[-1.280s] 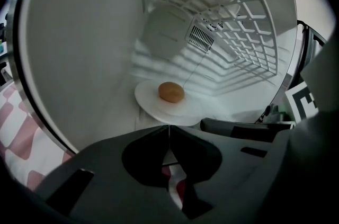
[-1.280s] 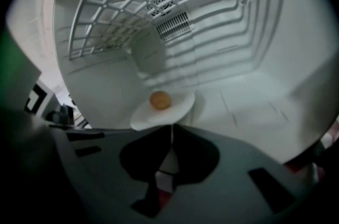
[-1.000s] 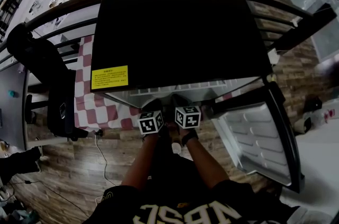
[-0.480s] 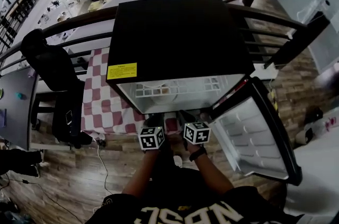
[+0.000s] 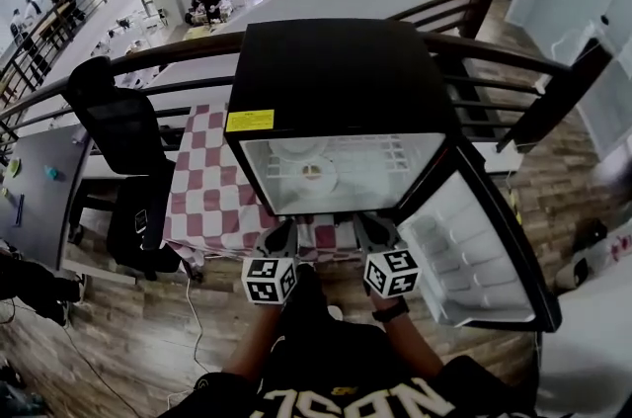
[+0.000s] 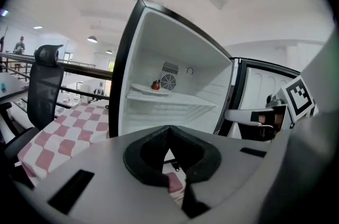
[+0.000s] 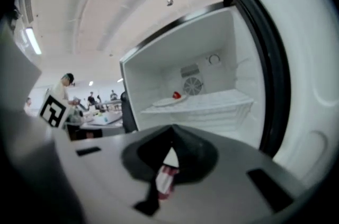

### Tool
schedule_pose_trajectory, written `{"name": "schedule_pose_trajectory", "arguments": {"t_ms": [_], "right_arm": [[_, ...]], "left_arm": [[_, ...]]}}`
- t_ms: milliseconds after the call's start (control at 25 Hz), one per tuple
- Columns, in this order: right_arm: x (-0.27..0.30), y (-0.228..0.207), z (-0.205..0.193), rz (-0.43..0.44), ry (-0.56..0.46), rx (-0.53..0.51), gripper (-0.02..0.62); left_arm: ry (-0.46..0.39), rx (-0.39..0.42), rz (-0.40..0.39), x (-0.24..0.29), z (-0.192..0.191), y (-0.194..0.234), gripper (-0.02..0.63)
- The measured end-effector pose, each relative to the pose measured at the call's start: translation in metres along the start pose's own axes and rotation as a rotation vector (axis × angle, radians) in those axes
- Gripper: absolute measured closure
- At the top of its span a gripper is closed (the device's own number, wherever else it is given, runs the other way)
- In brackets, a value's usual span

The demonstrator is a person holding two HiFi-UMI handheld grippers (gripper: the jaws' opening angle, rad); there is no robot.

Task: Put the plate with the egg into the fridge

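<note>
Plate with the egg (image 5: pixel 308 175) sits inside the fridge (image 5: pixel 336 60), folks, flat on the white wire shelf (image 6: pixel 177 100), toward the back wall, just in front of the round fan grille (image 6: pixel 168 82). The egg (image 6: pixel 155 84) shows as a small reddish blob on top of it. The fridge door (image 5: pixel 474 253) hangs wide open to the right. Both tools are held low in front of the opening, well apart from the plate. Left gripper (image 6: pixel 168 138): jaws pressed together, nothing between them. Right gripper (image 7: pixel 170 135): same story, jaws closed tight and empty. A red-and-white checked cloth (image 5: pixel 212 199) covers the desk to the left, with a black chair (image 5: pixel 118 125) beside it.
</note>
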State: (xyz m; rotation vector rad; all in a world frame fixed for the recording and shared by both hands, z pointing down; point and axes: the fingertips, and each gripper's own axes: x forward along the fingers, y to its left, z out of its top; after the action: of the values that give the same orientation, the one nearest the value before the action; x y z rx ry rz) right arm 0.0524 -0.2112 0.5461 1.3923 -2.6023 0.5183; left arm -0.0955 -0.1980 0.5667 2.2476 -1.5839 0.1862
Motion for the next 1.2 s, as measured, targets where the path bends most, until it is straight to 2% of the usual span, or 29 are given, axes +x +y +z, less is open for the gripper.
{"name": "schedule_pose_trajectory", "arguments": {"t_ms": [240, 520, 640, 880, 1200], "right_arm": [[-0.043, 0.015, 0.039, 0.003, -0.088, -0.099, 0.575], [-0.078, 0.014, 0.068, -0.006, -0.142, -0.123, 0.575], [-0.089, 0.014, 0.067, -0.022, -0.132, -0.150, 0.575], [-0.101, 0.005, 0.058, -0.058, -0.116, -0.149, 0.575], [-0.093, 0.018, 0.054, -0.041, -0.123, -0.161, 0.575]], "left_arm": [[-0.091, 0.043, 0.001, -0.045, 0.037, -0.009, 0.584], [-0.146, 0.076, -0.013, -0.074, 0.070, -0.021, 0.584], [-0.152, 0.093, -0.007, -0.081, 0.073, -0.022, 0.584], [-0.153, 0.073, 0.009, -0.088, 0.069, -0.017, 0.584], [-0.160, 0.033, 0.035, -0.088, 0.059, -0.015, 0.584]]}}
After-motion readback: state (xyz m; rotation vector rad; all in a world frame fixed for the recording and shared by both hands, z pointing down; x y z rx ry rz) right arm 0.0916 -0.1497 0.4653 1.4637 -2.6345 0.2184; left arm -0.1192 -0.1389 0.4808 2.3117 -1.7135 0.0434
